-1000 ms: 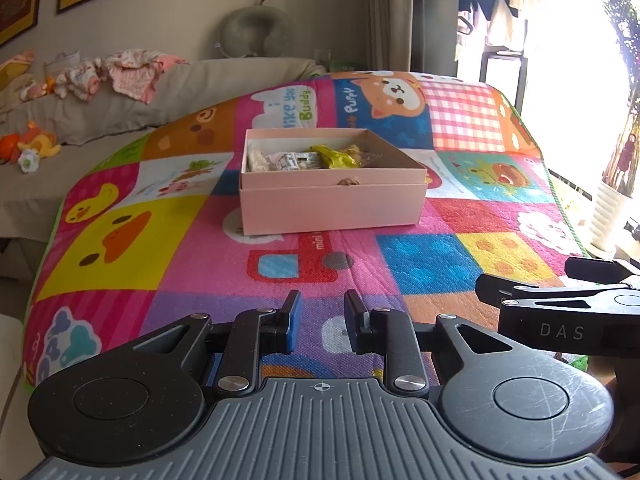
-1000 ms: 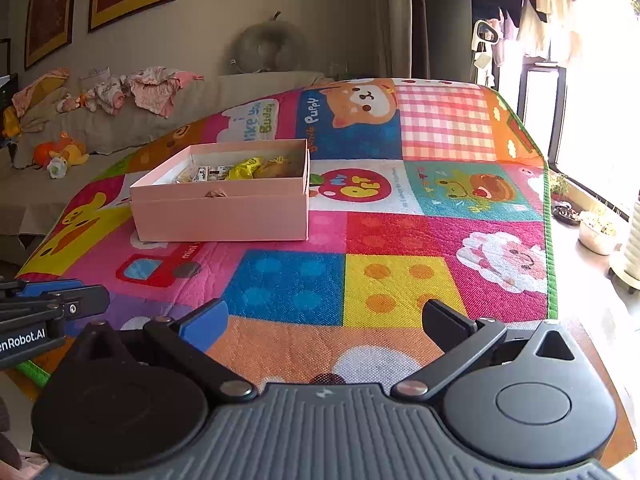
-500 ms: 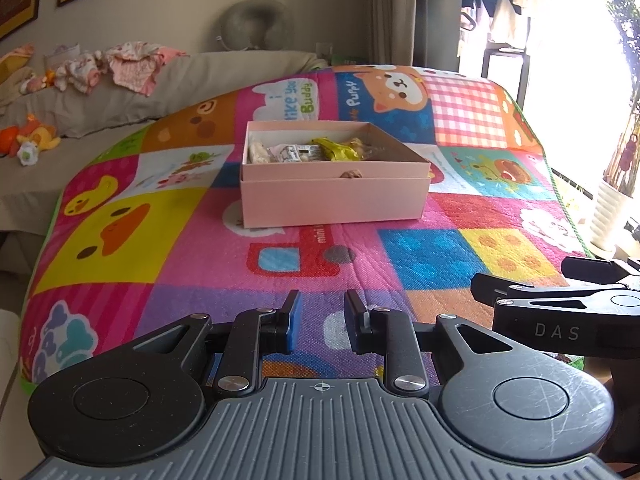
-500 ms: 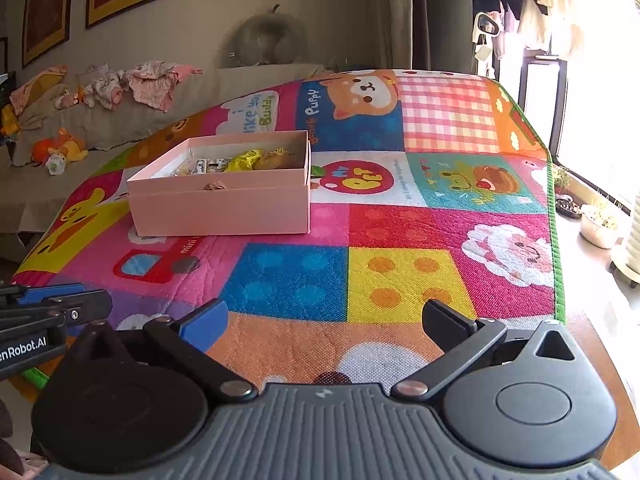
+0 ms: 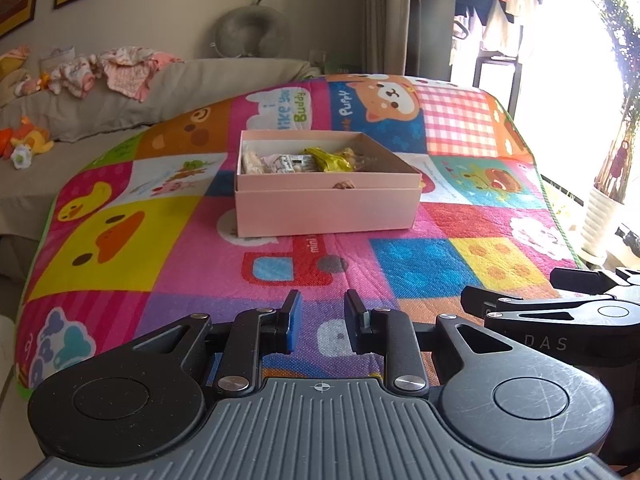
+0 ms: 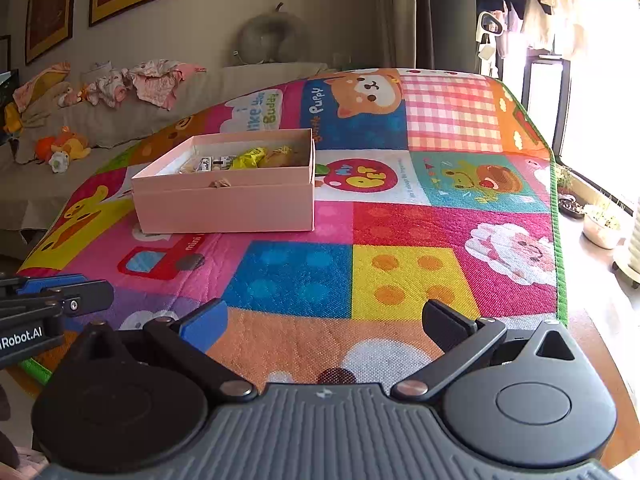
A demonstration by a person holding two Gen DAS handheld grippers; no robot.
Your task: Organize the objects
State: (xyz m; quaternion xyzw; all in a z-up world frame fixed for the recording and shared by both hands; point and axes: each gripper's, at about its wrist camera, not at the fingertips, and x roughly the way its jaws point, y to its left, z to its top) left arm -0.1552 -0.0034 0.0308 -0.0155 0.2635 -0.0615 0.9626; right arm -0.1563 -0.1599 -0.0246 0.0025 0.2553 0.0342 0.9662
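Bright cartoon play mat (image 5: 168, 220) covers the table. At 12 o'clock sits a pink box (image 5: 326, 208) holding snack packets and a yellow wrapper (image 5: 328, 159). Left gripper (image 5: 319, 326) is a little apart, empty; right gripper (image 6: 324, 326) is spread wide, empty. Only the right view shows plant pots (image 6: 600, 224).

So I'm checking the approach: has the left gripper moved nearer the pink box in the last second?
Cannot tell: the pink box sits about the same ahead of the left gripper, slightly tilted view only.
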